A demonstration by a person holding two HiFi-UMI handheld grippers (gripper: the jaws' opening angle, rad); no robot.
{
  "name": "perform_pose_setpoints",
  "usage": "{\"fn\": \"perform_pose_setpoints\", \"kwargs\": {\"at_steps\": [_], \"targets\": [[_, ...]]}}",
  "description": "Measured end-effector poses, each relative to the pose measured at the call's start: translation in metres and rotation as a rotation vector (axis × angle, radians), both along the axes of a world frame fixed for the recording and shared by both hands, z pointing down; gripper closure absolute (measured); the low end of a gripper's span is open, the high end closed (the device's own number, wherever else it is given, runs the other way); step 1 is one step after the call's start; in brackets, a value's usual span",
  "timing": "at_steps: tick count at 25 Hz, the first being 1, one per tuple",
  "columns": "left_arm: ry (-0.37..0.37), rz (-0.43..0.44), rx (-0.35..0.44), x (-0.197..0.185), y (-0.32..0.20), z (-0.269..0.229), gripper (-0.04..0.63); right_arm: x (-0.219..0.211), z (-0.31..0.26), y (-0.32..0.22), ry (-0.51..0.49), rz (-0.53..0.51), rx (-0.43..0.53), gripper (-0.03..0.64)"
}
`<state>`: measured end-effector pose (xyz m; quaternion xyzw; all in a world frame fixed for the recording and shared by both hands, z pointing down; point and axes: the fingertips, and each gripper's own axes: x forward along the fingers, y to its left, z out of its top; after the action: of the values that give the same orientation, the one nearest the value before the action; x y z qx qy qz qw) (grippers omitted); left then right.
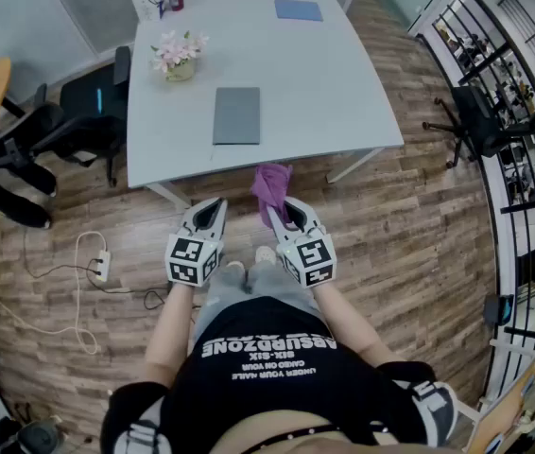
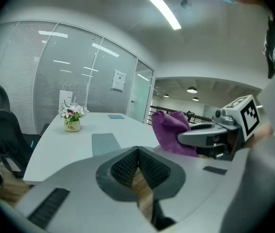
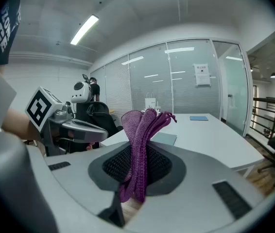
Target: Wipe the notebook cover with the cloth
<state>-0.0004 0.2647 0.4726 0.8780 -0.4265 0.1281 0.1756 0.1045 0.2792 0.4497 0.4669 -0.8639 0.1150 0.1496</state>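
Observation:
A grey notebook (image 1: 236, 114) lies flat on the white table (image 1: 343, 83), towards its near edge; it also shows as a notebook (image 2: 104, 143) in the left gripper view and a notebook (image 3: 165, 138) in the right gripper view. My right gripper (image 1: 282, 214) is shut on a purple cloth (image 1: 271, 183), which stands up from the jaws (image 3: 142, 130) and hangs short of the table edge. My left gripper (image 1: 213, 213) sits beside it, shut with nothing in it (image 2: 138, 165). Both are held in front of the person, over the floor.
A small pot of flowers (image 1: 179, 55) stands at the table's far left, and a blue pad (image 1: 298, 9) lies at the far right. Black office chairs (image 1: 78, 112) stand left of the table and another chair (image 1: 480, 121) to the right. A power strip and cable (image 1: 100, 265) lie on the wooden floor.

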Motion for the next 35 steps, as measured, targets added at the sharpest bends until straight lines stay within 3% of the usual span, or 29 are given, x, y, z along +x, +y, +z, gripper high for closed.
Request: {"fn": "perform_pose_setpoints", "kwargs": {"at_steps": [6, 10, 21, 30, 35], "targets": [[-0.005, -0.052, -0.009, 0.031, -0.02, 0.006, 0.578, 0.032, 0.013, -0.016, 0.017, -0.067, -0.046, 0.54], [-0.003, -0.093, 0.009, 0.045, -0.032, 0.005, 0.578, 0.048, 0.018, -0.029, 0.038, -0.106, -0.028, 0.538], [-0.018, -0.158, -0.027, 0.033, -0.069, 0.026, 0.578, 0.046, 0.033, -0.085, 0.063, -0.152, -0.054, 0.538], [-0.045, -0.16, -0.081, -0.003, -0.145, 0.052, 0.578, 0.029, 0.056, -0.169, 0.104, -0.114, -0.111, 0.538], [-0.09, -0.065, -0.077, -0.005, -0.207, 0.063, 0.578, 0.013, 0.068, -0.233, 0.13, -0.102, -0.155, 0.538]]}}
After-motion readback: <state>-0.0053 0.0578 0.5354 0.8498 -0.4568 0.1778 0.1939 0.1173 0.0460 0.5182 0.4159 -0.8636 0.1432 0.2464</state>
